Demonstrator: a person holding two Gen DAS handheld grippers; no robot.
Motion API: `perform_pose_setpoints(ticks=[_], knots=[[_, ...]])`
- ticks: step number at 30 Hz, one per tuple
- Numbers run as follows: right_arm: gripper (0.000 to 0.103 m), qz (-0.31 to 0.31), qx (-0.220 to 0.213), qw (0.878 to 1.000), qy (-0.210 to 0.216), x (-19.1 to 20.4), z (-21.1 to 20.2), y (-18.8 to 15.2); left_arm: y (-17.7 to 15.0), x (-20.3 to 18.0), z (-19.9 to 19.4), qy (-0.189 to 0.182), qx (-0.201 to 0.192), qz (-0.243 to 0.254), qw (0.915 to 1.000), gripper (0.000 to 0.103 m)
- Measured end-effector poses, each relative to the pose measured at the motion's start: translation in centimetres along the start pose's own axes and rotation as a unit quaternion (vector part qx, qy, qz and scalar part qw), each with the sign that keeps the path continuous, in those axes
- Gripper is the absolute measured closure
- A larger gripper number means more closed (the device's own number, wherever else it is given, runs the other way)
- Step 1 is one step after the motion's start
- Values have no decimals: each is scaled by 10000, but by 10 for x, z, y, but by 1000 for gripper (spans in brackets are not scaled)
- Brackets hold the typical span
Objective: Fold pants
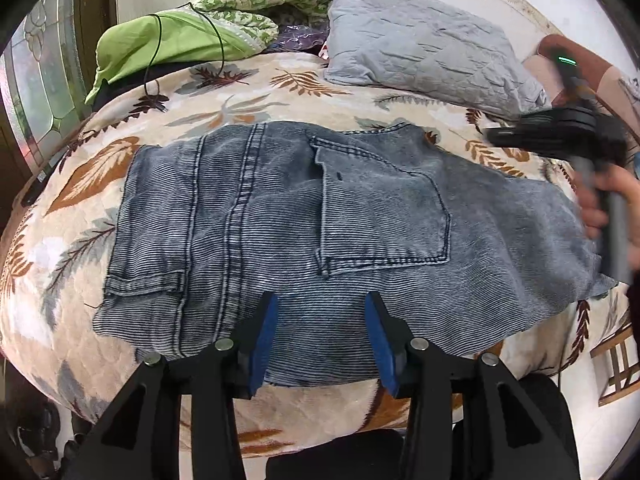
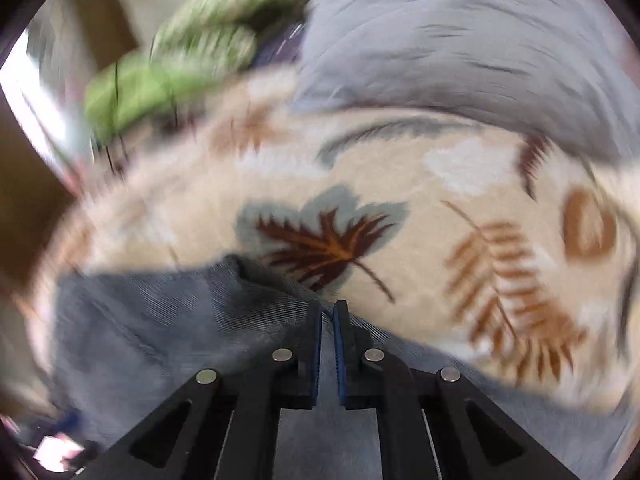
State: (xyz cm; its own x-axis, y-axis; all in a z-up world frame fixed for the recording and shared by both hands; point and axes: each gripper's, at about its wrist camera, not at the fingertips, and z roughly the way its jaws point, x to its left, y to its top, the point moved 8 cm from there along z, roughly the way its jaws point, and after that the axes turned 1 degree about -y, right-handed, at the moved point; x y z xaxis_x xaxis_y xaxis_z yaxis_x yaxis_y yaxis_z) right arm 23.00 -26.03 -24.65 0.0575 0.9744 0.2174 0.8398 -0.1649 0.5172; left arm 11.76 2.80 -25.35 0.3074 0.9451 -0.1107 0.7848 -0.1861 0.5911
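Grey-blue denim pants (image 1: 288, 232) lie folded flat on a leaf-patterned bedspread (image 1: 80, 184), back pockets up. My left gripper (image 1: 322, 304) is open, its blue pads just above the near edge of the pants, holding nothing. My right gripper (image 2: 327, 308) is shut, its pads nearly together over the far edge of the pants (image 2: 168, 320); the blur hides whether cloth is pinched. The right gripper also shows in the left wrist view (image 1: 560, 136), hand-held above the pants' right end.
A grey pillow (image 1: 424, 48) and a green quilt (image 1: 192, 32) with a black cable lie at the back of the bed. A wooden rack (image 1: 616, 368) stands at the right of the bed.
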Motion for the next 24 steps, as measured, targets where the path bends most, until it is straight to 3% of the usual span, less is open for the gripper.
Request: perform_pose_setpoints(ticks=[3, 6, 9, 14, 18, 21, 24], knots=[[95, 310, -102, 9994, -145, -38, -40, -20, 5, -5, -3, 40, 0, -2, 10000, 57], [95, 534, 369, 9973, -329, -74, -46, -53, 12, -24, -4, 70, -78, 299, 9995, 57], [95, 610, 731, 9915, -887, -117, -43, -88, 10, -24, 13, 477, 166, 589, 9970, 53], [95, 1508, 133, 9837, -968, -182, -69, -114, 7, -17, 14, 612, 196, 580, 9962, 49], [94, 1760, -243, 9808, -809, -181, -98, -120, 8, -23, 7, 681, 243, 512, 9961, 47], [94, 1542, -390, 9852, -633, -158, -113, -129, 8, -20, 9, 804, 362, 203, 9959, 19], [94, 1245, -255, 9880, -875, -142, -112, -148, 2, -11, 21, 807, 683, -307, 9939, 18]])
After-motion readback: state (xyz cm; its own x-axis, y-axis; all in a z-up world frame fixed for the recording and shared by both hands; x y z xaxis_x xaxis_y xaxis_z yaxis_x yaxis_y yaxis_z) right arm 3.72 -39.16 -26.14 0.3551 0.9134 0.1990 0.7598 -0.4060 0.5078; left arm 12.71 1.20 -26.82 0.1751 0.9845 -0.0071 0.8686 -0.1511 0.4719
